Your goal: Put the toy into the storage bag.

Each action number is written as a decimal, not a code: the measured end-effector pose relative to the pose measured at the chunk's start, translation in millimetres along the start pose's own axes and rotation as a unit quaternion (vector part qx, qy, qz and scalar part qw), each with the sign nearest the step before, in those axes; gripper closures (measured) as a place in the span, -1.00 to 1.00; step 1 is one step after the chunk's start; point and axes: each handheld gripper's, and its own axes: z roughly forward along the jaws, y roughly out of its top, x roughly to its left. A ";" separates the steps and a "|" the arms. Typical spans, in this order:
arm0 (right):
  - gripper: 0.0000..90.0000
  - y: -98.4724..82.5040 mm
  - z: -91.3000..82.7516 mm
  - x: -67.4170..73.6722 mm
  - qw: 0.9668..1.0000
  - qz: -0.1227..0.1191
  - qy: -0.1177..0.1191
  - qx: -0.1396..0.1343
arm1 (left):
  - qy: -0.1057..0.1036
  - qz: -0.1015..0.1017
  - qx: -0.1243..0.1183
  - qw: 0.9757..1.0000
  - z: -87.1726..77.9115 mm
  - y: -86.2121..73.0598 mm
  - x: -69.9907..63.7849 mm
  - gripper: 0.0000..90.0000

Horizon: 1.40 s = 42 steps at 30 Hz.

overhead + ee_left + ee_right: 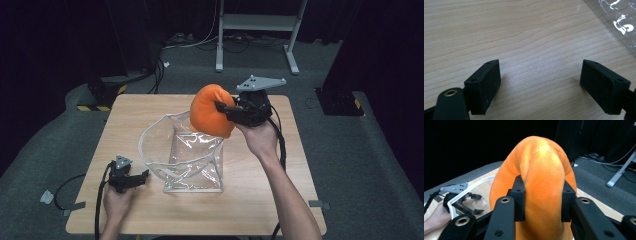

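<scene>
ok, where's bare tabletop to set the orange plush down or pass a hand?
Free: the far-left strip of the wooden table beyond the clear plastic bag; the right side past the right forearm; the near edge in front of the bag. Crowded: centre, where the right gripper holds the orange plush above the bag; the open left gripper rests beside it.
</scene>
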 end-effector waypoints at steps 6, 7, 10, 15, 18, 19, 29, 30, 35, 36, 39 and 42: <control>0.47 3.1 10.2 3.3 1.000 -0.002 0.005 0.004 | 0.000 0.000 0.000 1.000 0.0 0.0 0.0 -0.62; 0.47 4.2 14.9 4.4 1.000 -0.001 0.006 0.006 | 0.000 0.000 0.000 1.000 0.0 0.0 0.0 -0.62; 0.47 4.8 20.2 5.8 1.000 -0.001 0.007 0.009 | 0.000 0.000 0.000 1.000 0.0 0.0 0.0 -0.62; 0.47 4.3 30.1 7.4 1.000 -0.004 0.007 0.014 | 0.000 0.000 0.000 1.000 0.0 0.0 0.0 -0.62; 0.47 3.8 35.0 8.1 1.000 -0.002 0.008 0.018 | 0.000 0.000 0.000 1.000 0.0 0.0 -0.1 -0.62; 0.47 3.1 38.9 9.2 1.000 -0.002 0.007 0.021 | 0.000 0.000 0.000 1.000 0.0 0.0 0.0 -0.62; 0.47 -5.5 57.9 10.9 0.999 -0.005 0.002 0.042 | 0.000 0.001 0.000 1.000 0.0 0.1 0.1 -0.62; 0.47 -6.3 58.9 10.8 0.999 -0.004 0.002 0.043 | 0.000 0.001 0.000 1.000 0.0 0.1 0.1 -0.62; 0.47 -11.4 65.1 10.0 0.999 -0.007 0.000 0.050 | 0.000 0.001 0.000 1.000 0.0 0.1 0.1 -0.62; 0.47 -12.2 65.9 10.2 0.999 -0.008 -0.001 0.052 | 0.000 0.001 0.000 1.000 0.0 0.1 0.1 -0.62; 0.47 -14.4 68.3 10.0 0.999 -0.010 -0.003 0.054 | 0.000 0.001 0.000 1.000 0.1 0.1 0.1 -0.62; 0.47 -16.2 70.1 9.8 0.998 -0.011 -0.004 0.059 | 0.000 0.001 0.000 1.000 0.0 0.1 0.1 -0.62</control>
